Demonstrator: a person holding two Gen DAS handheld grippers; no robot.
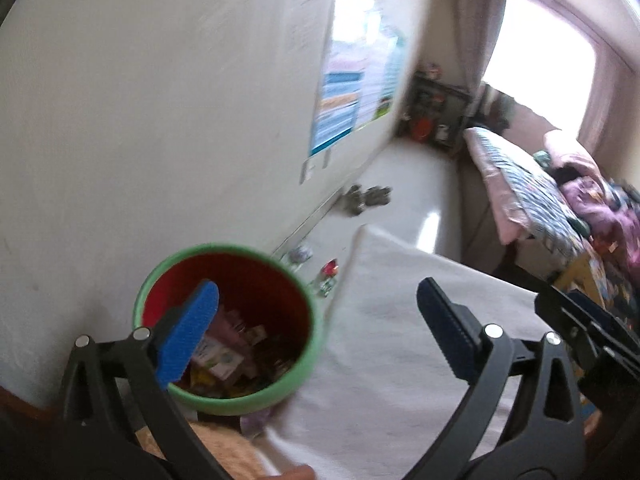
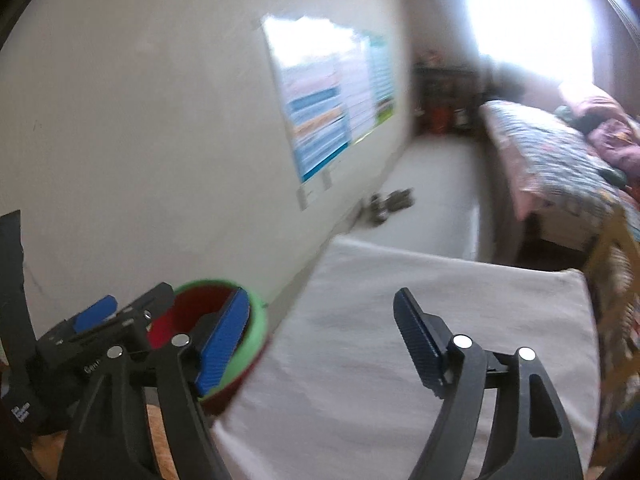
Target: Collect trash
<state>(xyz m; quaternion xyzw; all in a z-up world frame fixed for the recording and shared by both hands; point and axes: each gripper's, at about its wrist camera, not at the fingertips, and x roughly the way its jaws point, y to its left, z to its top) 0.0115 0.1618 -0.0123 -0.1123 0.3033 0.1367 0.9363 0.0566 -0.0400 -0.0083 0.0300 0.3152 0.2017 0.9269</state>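
Observation:
A red bin with a green rim (image 1: 224,246) stands against the wall at the table's left edge. Several wrappers and packets (image 1: 224,356) lie inside it. My left gripper (image 1: 316,330) hangs above the bin's right side, open, with nothing between its blue pads. In the right wrist view my right gripper (image 2: 320,342) is open and empty over the white tablecloth (image 2: 400,320), with the bin's rim (image 2: 258,322) behind its left finger. The left gripper (image 2: 128,305) shows at that view's left edge. Both views are motion-blurred.
A cream wall with a poster (image 1: 352,92) runs along the left. On the floor past the table are a small bottle (image 1: 326,276) and dark shoes (image 1: 366,198). A bed with patterned covers (image 1: 540,192) fills the right, under a bright window.

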